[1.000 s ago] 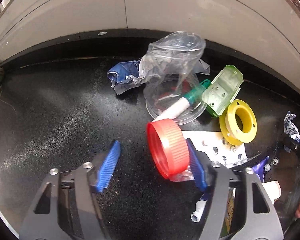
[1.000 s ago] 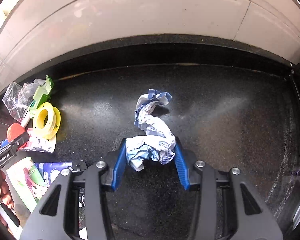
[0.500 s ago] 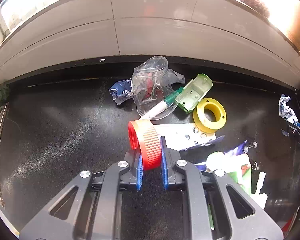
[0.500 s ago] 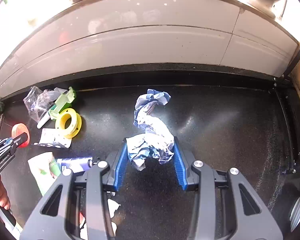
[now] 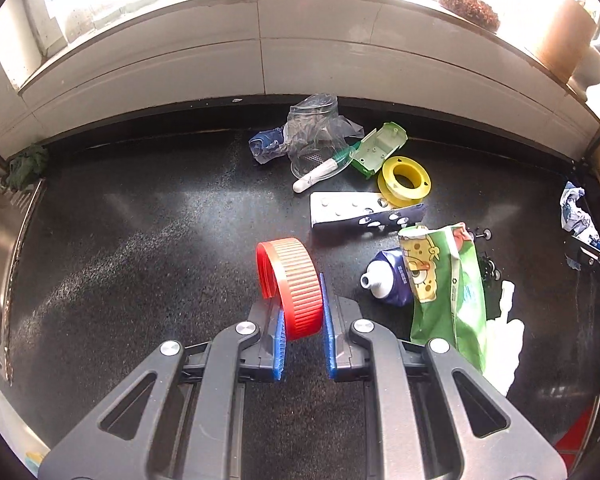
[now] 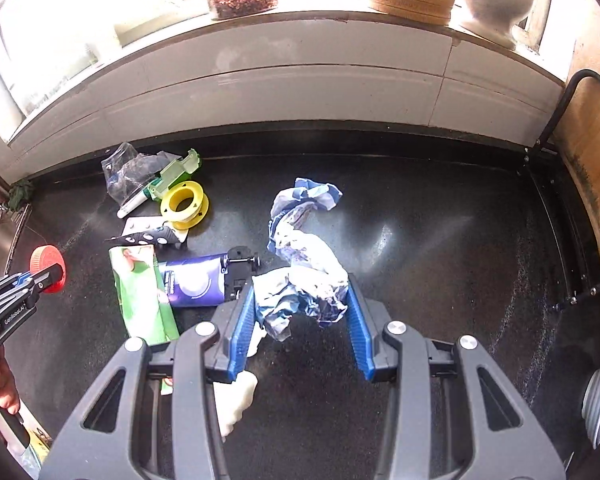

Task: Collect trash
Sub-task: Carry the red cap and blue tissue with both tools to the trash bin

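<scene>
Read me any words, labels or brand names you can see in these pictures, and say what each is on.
"GenRobot.AI": on the side of the left gripper, seen from the right wrist.
Green snack bag: a cartoon face and a recycling sign; its print is too small to read.
Blue tube: print too blurred to read.

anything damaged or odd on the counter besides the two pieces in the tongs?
Yes. The clear plastic cup near the back wall is crushed and lying on its side. The blister pack beside the yellow spool has popped, empty pockets. The green snack wrapper lies torn open. Nothing looks spilled.
</scene>
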### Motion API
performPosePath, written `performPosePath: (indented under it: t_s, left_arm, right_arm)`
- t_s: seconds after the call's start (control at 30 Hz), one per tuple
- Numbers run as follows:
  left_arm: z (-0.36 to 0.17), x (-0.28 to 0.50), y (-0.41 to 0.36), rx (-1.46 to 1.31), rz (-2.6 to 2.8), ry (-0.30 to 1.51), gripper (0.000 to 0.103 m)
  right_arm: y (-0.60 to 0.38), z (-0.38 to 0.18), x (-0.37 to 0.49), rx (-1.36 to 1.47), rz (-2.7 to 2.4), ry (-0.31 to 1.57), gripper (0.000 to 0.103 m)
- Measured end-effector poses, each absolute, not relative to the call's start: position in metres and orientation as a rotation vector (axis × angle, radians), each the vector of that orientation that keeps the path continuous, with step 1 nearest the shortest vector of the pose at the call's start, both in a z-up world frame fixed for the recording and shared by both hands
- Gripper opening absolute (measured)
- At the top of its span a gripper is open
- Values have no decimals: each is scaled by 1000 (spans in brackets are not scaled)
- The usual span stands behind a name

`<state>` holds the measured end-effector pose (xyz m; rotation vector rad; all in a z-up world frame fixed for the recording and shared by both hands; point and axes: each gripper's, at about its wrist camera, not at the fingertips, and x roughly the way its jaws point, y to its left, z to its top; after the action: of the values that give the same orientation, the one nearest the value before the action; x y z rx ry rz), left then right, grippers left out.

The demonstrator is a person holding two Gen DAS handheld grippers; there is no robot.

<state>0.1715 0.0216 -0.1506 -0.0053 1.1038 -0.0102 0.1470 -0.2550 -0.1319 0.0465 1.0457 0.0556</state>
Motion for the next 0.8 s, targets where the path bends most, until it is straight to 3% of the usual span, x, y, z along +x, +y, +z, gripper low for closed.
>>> performPosePath:
  t_s: [0.43,0.8]
  left_arm:
    - [-121,125,45,-32,26,1044,14]
    - [-95,27,141,-159,241,1003,15]
  right_arm:
    - [-230,-101,119,19,116,984,42]
    - [-96,-76,88,-98,460,948,42]
